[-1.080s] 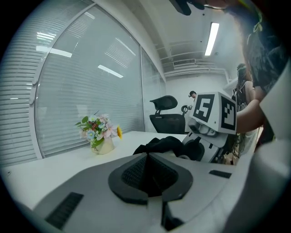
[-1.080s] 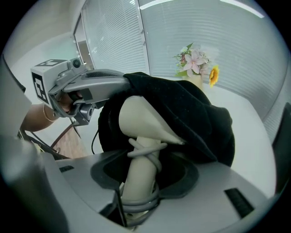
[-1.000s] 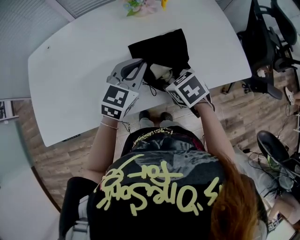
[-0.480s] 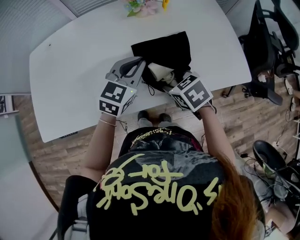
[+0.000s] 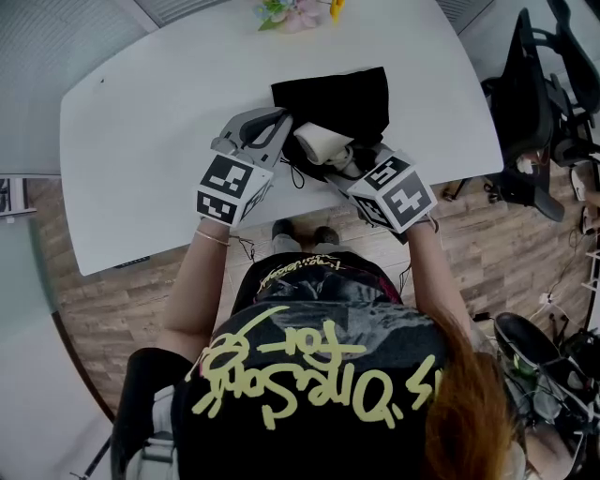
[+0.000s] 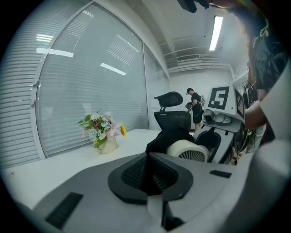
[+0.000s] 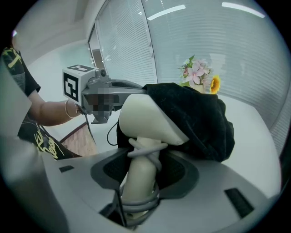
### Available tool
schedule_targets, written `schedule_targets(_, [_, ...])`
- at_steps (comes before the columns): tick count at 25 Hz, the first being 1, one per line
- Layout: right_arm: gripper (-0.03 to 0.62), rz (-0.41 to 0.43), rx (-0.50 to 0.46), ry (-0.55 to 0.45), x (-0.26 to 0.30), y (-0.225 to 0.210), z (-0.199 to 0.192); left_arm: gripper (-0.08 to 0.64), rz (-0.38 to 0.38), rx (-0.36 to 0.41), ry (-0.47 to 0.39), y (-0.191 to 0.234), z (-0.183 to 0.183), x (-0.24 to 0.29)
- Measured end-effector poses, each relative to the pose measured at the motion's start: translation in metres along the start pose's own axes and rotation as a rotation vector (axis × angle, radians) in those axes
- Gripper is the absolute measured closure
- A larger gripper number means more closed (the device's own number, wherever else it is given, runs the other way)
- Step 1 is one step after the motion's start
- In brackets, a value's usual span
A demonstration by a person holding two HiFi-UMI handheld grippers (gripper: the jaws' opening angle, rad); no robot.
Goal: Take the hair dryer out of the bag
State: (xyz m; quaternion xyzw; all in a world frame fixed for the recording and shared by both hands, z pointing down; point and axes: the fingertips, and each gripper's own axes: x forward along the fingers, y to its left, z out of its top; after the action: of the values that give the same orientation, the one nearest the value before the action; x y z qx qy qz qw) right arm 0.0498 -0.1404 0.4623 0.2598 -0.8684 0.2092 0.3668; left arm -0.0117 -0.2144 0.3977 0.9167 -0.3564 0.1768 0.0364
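Cream hair dryer (image 7: 150,120) half out of bag (image 7: 200,118)
Clamped by handle in right gripper (image 7: 142,177); bag edge pinched in left gripper (image 6: 148,170).

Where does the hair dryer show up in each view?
Head view: hair dryer upper centre, at the mouth of the black bag.
Left gripper view: hair dryer right of centre, grille facing the camera.
Right gripper view: hair dryer centre, handle between the jaws of the right hand-held gripper.
Shared landmark: the flowers.

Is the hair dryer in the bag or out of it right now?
Partly out: the hair dryer has its handle in the right tool and rear body clear; its front lies inside the black bag.
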Motion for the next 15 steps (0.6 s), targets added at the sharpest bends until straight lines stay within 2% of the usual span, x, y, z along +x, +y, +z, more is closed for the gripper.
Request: schedule_targets(15, [0.394, 0.082, -0.118, -0.031, -0.008, 0.01, -0.001, 0.557, 0.008, -0.001, 0.008, 0.005, 0.001, 0.006])
